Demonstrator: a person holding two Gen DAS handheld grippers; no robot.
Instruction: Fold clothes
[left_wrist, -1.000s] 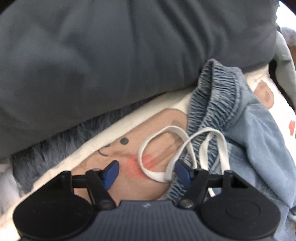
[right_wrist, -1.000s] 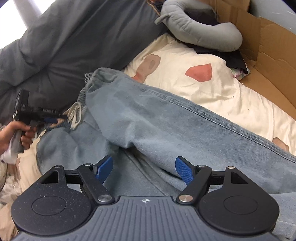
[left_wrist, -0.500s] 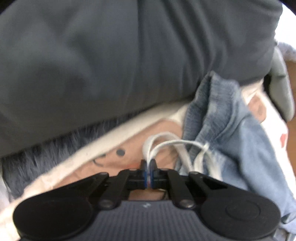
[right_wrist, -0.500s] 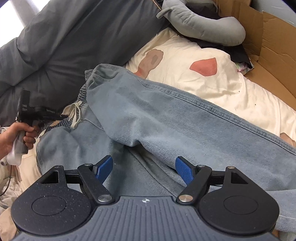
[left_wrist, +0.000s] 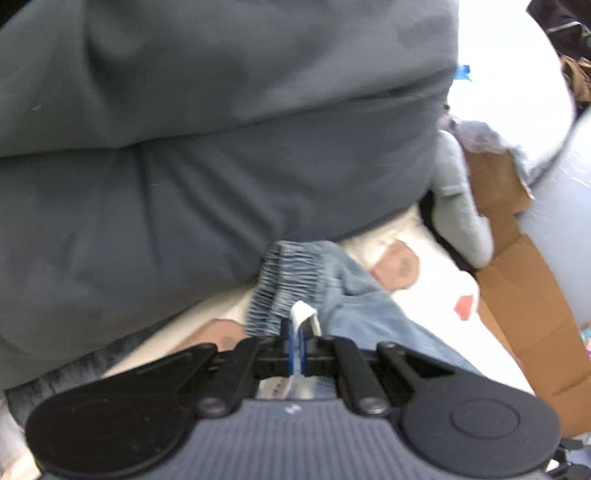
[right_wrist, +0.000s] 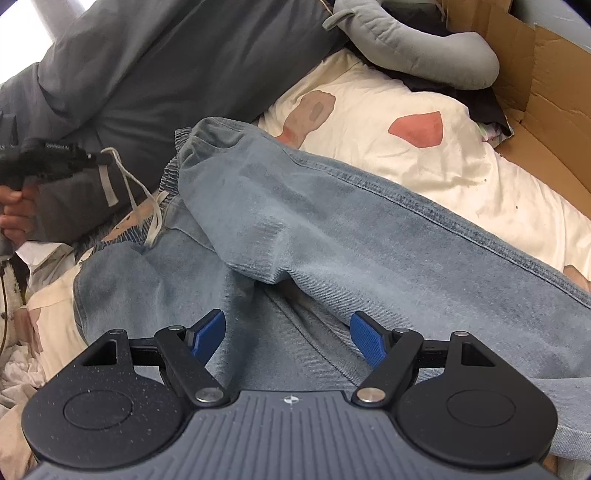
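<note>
Left wrist view. Jeans (left_wrist: 354, 295): light blue denim, elastic waistband uppermost, lying on the cream sheet (left_wrist: 436, 280) just below a bulky grey duvet (left_wrist: 207, 155). The duvet fills the upper and left part of the frame and closes off that side; the waistband touches its lower edge. To the right, the sheet runs to a brown cardboard wall (left_wrist: 517, 295); a grey bolster (left_wrist: 458, 206) lies along that edge. Open sheet shows only in a narrow band between jeans and cardboard. Left tongs (left_wrist: 297, 345): pads pressed together, clamped on the white drawstring (left_wrist: 303, 312), whose loop stands up just past the tips.

Right wrist view. Jeans (right_wrist: 332, 229): spread across the middle of the bed, one leg folded diagonally over the other, waistband at upper left against the duvet (right_wrist: 155, 66). Right tongs (right_wrist: 288, 332): blue pads wide apart, gripping nothing, poised over the crotch seam; whether the tips touch the denim cannot be told. Left tongs (right_wrist: 105, 158): at far left in a hand (right_wrist: 14, 210), raised, drawstring (right_wrist: 136, 188) stretched from the tips down to the waistband. Sheet (right_wrist: 424, 158): cream with brown and red printed patches, free beyond the jeans up to the cardboard (right_wrist: 546, 103) at right. Bolster (right_wrist: 413, 48) at the top edge. Crumpled pale cloth (right_wrist: 22, 373) at lower left.
</note>
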